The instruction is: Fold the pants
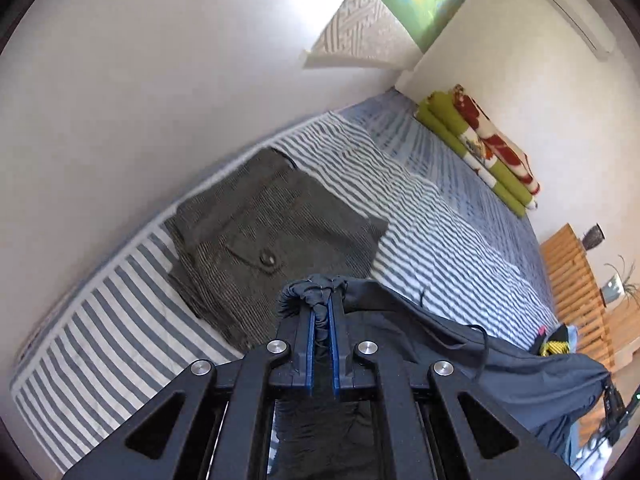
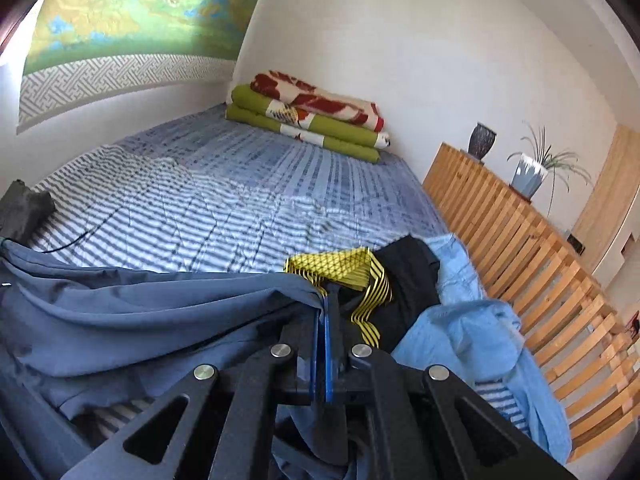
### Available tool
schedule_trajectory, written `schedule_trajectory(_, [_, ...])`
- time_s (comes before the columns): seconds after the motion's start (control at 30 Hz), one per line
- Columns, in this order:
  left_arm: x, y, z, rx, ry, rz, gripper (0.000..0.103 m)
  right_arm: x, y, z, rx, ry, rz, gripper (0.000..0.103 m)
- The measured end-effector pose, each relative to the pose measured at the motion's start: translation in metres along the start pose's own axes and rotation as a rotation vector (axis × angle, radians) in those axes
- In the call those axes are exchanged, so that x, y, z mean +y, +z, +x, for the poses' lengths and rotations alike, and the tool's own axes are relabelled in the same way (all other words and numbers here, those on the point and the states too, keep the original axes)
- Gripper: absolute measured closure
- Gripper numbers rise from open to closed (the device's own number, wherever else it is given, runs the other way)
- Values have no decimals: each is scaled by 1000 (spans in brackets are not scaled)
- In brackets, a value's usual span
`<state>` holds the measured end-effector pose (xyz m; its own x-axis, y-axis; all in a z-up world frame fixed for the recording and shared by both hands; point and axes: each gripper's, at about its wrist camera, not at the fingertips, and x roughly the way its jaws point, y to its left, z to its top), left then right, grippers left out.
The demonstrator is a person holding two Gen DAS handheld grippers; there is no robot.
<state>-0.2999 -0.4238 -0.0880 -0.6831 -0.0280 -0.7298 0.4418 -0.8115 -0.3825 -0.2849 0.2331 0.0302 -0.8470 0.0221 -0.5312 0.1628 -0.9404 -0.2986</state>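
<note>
- The left gripper (image 1: 322, 304) is pinched tight on a bunched wad of the dark blue pants (image 1: 420, 320).
- The right gripper (image 2: 325, 304) is clamped on an edge of the same cloth, its blue pads (image 2: 327, 344) nearly meeting.

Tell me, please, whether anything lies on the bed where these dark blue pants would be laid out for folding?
Between the grippers, the striped bedspread ahead looks bare. The folded grey pants lie to the left and a light blue garment to the right. Both grippers, left and right, already clamp the dark blue pants.
</note>
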Motion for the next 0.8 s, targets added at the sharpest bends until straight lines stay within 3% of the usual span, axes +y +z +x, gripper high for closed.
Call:
schedule_trajectory(0.07, [2, 15, 15, 27, 44, 15, 93, 11, 16, 16, -5, 19, 16, 101])
schedule_trajectory(0.13, [0, 22, 32, 113, 124, 42, 88, 32, 25, 50, 68, 37, -46, 100])
schedule_trajectory(0.2, [0, 19, 40, 160, 132, 59, 81, 51, 19, 94, 230, 88, -156, 93])
schedule_trajectory(0.23, [1, 14, 37, 147, 152, 71, 78, 53, 11, 105, 275, 73, -172, 85])
schedule_trajectory(0.27, [0, 9, 30, 126, 171, 96, 68, 52, 4, 112, 309, 69, -175, 76])
schedule_trajectory(0.3, [-2, 3, 24, 116, 170, 122, 62, 47, -5, 114, 332, 93, -161, 73])
schedule_trajectory(0.43, [-24, -35, -7, 136, 71, 243, 61, 0, -39, 88, 371, 194, -26, 62])
schedule_trajectory(0.57, [-60, -106, -21, 263, -94, 340, 43, -44, -91, 53, 464, 242, 89, 54])
schedule_trajectory(0.63, [-79, -148, -17, 343, -137, 382, 41, -48, -116, 40, 510, 253, 112, 54])
schedule_trajectory(0.73, [-104, -199, -8, 465, -201, 376, 41, -44, -127, 29, 504, 281, 154, 52])
schedule_trajectory(0.8, [-117, -226, -5, 499, -188, 404, 41, -37, -124, 27, 495, 286, 186, 49])
